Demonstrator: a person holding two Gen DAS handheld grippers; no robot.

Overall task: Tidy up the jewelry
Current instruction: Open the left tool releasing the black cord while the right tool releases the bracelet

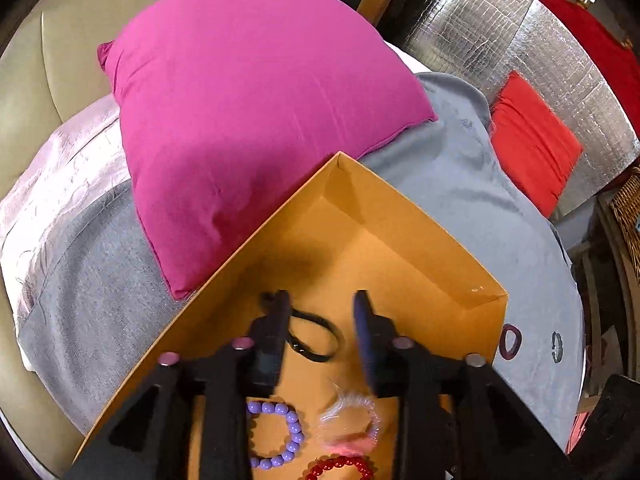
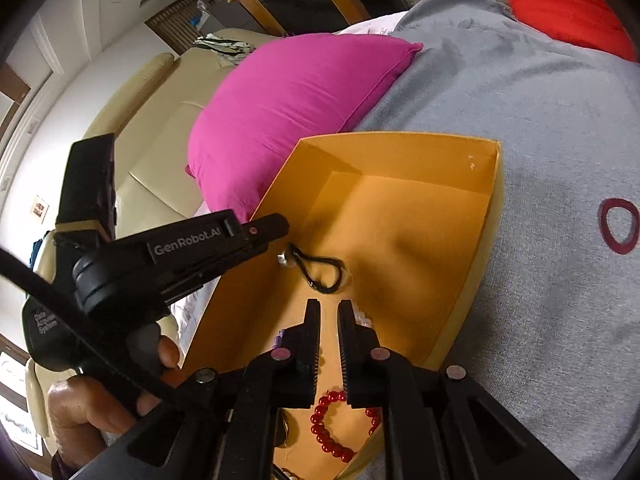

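Your left gripper (image 1: 322, 300) hangs with jaws spread wide and empty over the orange box (image 1: 420, 248); the black cord loop (image 1: 316, 340) lies on the box floor between its fingertips, long axis crosswise. Your right gripper (image 2: 329, 307), nearly closed and empty, sits farther back

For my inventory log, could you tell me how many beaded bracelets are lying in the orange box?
2 clearly: a purple beaded bracelet near the left gripper, and a red beaded bracelet beneath the right gripper. Pale beads by its fingertips may be another.
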